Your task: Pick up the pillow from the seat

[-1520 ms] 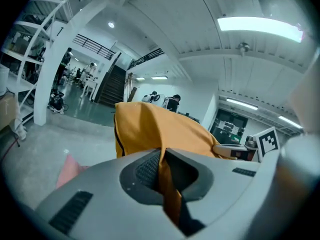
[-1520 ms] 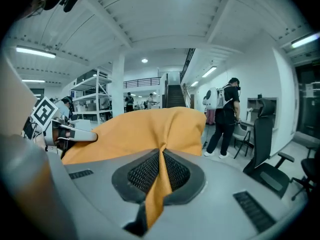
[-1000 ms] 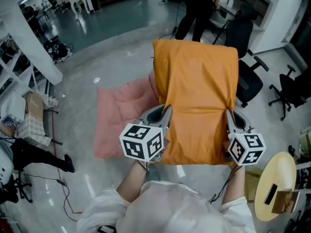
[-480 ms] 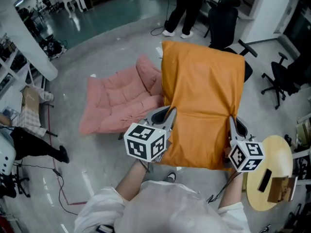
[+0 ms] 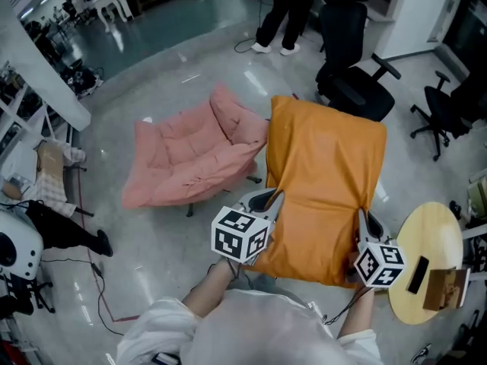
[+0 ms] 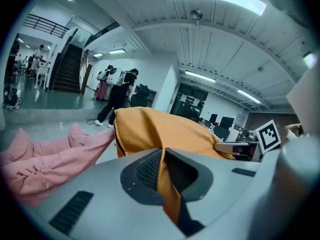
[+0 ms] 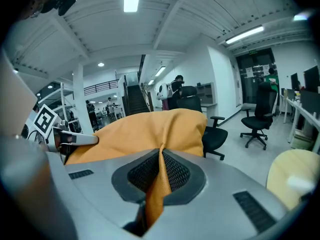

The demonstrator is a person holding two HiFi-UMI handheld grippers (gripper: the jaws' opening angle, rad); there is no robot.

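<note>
Left tool [image 5: 268,198] and right tool [image 5: 362,219] are each clamped tight on a fold at the near edge of the orange pillow [image 5: 323,173], which extends ahead of both. The pink seat [image 5: 183,154] lies left of the left tool. A black office chair [image 5: 351,90] stands just beyond the pillow. A round surface [image 5: 434,242] sits right of the right tool.

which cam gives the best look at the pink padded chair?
Head view: the whole pink padded chair shows from above, beside the orange fabric pillow. Left gripper view catches only part of it, lower left; right gripper view misses it.
</note>
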